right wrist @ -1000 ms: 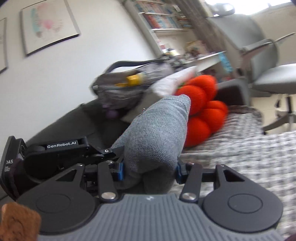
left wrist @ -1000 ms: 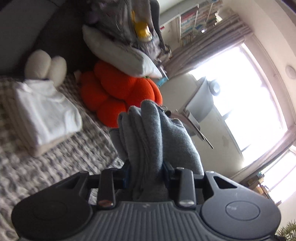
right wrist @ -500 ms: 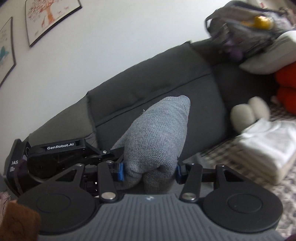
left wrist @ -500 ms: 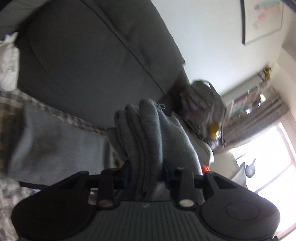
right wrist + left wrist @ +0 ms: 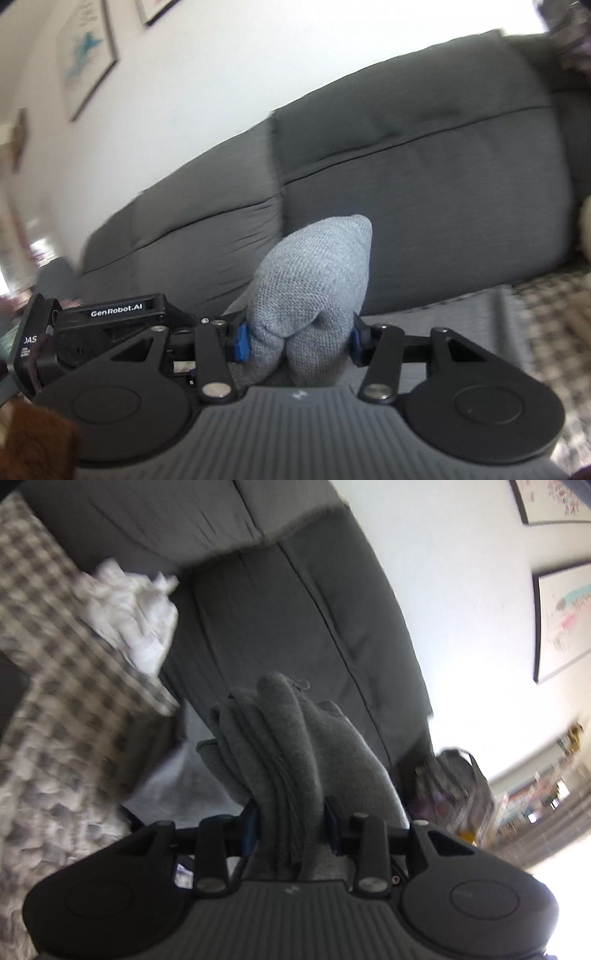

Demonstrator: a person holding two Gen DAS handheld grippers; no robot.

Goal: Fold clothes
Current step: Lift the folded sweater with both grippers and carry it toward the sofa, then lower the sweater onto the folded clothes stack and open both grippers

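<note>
A grey knit garment [image 5: 295, 746] is bunched in several folds between the pads of my left gripper [image 5: 291, 825], which is shut on it. In the right wrist view another thick fold of the same grey garment [image 5: 314, 280] bulges up from my right gripper [image 5: 297, 341], also shut on it. The left gripper's black body [image 5: 110, 332] shows just left of the right one, so the two sit close together. More grey fabric [image 5: 166, 782] lies flat on the seat below. Both grippers face the dark grey sofa back [image 5: 406, 166].
A checked blanket [image 5: 62, 686] covers the sofa seat, with a crumpled white cloth [image 5: 133, 620] on it near the backrest. A grey bag [image 5: 458, 786] sits at the sofa's far end. Framed pictures [image 5: 88, 55] hang on the white wall. A brown sleeve [image 5: 33, 439] edges the right wrist view.
Both views have swung from the orange cushion, window and folded white stack toward the sofa back and wall. Each gripper has kept its hold on the grey garment throughout.
</note>
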